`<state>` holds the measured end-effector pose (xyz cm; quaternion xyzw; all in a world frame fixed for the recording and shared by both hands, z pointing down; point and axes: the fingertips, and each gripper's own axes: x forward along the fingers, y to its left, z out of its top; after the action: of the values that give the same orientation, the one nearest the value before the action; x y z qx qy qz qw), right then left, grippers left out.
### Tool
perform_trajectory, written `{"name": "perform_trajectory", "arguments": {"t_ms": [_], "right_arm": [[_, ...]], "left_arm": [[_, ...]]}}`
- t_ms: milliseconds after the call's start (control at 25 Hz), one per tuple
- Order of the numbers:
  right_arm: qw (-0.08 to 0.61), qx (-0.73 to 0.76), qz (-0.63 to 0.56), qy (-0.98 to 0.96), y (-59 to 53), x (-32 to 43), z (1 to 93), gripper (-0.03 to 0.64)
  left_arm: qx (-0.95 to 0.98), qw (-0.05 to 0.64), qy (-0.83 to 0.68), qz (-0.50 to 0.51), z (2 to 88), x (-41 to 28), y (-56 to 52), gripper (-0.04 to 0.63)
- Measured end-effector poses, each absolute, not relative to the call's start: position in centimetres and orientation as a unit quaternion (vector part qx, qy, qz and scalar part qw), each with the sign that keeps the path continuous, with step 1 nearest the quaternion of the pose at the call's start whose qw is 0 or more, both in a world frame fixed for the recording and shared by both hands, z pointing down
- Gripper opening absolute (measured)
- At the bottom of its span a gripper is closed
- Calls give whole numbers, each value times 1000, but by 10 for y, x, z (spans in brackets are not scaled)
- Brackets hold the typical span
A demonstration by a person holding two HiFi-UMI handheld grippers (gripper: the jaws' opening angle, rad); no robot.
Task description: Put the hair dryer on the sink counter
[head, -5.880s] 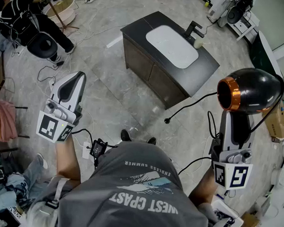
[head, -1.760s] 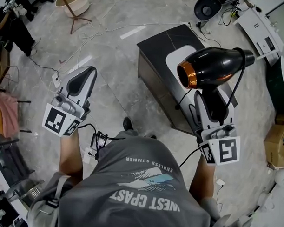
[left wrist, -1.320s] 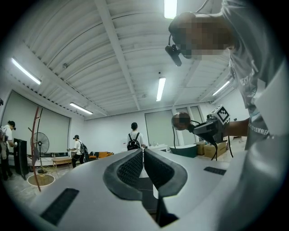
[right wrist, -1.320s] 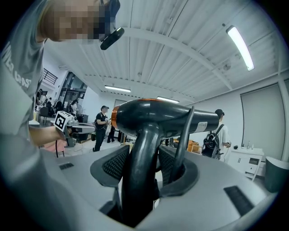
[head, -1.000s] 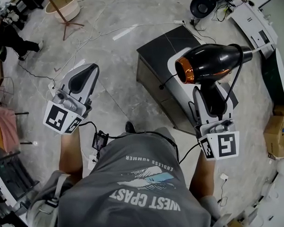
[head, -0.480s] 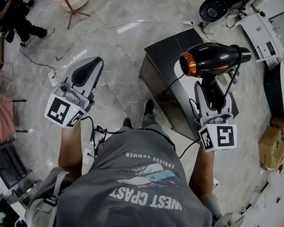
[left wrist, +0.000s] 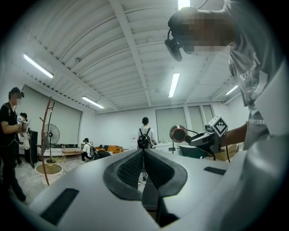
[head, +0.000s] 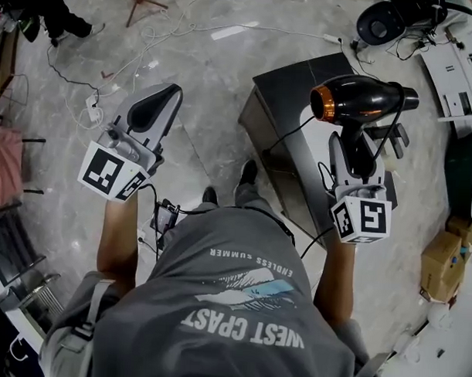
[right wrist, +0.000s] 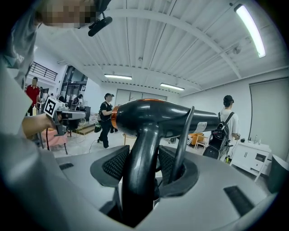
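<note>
**Hair dryer held above the sink counter**

My right gripper (right wrist: 141, 164) pinches the black hair dryer (head: 363, 99) by its handle. The pads press on both sides, and the cord (right wrist: 180, 144) runs up beside it. The barrel lies level over the dark sink counter (head: 289, 93), though I can't quite judge how far above. Its orange-ringed end faces my left gripper (left wrist: 143, 164), whose fingers are pressed together and empty, out over the floor (head: 201, 82) left of the counter.

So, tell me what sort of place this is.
Probably an open workroom or lab, not a real bathroom: the sink cabinet standing alone on the open floor, strip lights overhead, a person wearing a backpack.
</note>
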<state>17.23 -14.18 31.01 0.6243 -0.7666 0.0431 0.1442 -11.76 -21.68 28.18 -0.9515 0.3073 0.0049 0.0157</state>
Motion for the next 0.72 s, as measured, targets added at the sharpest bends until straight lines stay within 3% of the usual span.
{"name": "perform_trajectory", "arguments": {"t_ms": [720], "right_arm": [[179,606,93,-769,-195,201,384,219]], "left_arm": [[-937,-12,348,-21,310,-113,-238,25]]}}
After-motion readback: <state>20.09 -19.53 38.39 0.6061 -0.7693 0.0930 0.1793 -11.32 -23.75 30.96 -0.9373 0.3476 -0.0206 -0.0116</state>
